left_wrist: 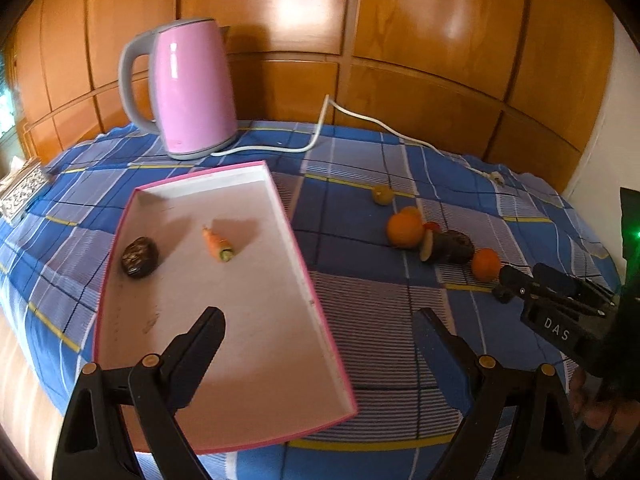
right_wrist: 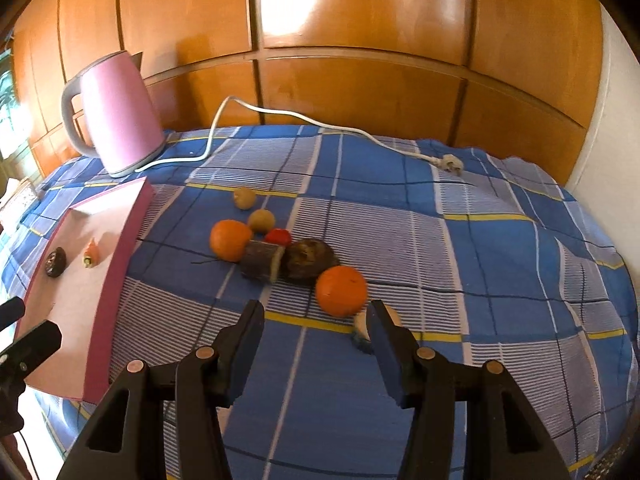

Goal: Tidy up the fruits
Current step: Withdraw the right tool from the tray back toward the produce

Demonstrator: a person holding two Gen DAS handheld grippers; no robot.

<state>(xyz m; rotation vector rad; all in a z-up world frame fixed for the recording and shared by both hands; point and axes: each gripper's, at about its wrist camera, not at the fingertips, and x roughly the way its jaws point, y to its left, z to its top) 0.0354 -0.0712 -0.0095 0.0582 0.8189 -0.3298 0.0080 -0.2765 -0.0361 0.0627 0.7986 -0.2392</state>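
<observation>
Partly hidden: pale slice (right_wrist: 362, 330) behind right jaws.

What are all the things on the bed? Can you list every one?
kettle: one, pink, back left on the cloth
cord: one, white, from kettle to the plug at the right
tray: one, pink rim, white inside, left
dark fruit: one, brown-black, in tray
carrot: one, orange, in tray
oranges: two, orange, on cloth, right of tray
small round fruits: two, yellowish, behind the oranges
red piece: one, red, middle of the pile
dark chunks: two, dark, between the oranges
cloth: one, blue checked, under everything
left tongs: open, over tray edge
right tongs: open, empty, near the closer orange
</observation>
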